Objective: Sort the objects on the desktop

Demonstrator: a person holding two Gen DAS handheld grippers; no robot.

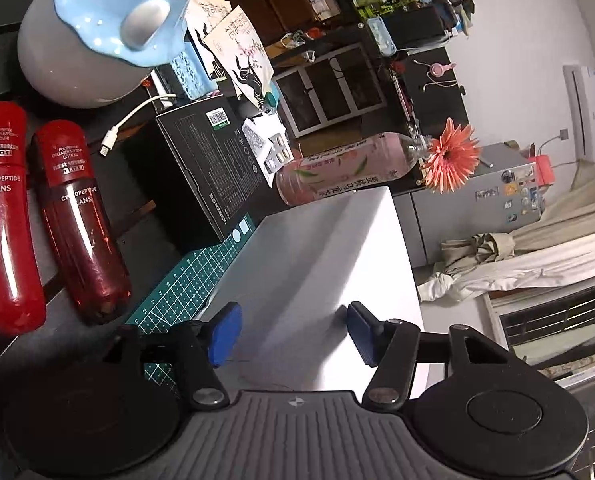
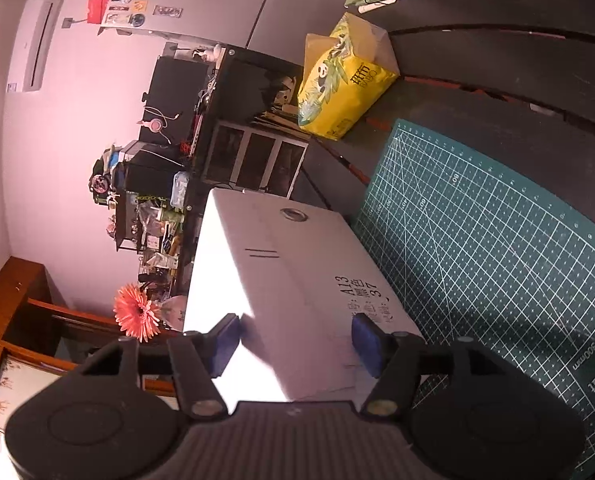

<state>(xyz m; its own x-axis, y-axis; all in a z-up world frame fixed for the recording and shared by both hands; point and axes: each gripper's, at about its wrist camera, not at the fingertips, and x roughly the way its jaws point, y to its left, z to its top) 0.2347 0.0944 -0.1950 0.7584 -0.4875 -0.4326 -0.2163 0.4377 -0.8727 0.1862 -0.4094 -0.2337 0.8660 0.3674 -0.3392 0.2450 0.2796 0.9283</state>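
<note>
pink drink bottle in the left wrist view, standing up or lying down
Lying down. The pink bottle lies on its side behind the white box, its neck toward the orange flower and its label text running sideways.

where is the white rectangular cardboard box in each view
Left wrist: white rectangular cardboard box lower centre, running up from between the tool's blue pads.
Right wrist: same box centre, printed side facing right.
Shared landmark: orange-pink flower past the box's far end.

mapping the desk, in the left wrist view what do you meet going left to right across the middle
red toner bottle → red lotion bottle → black box → pink drink bottle → orange flower
</note>
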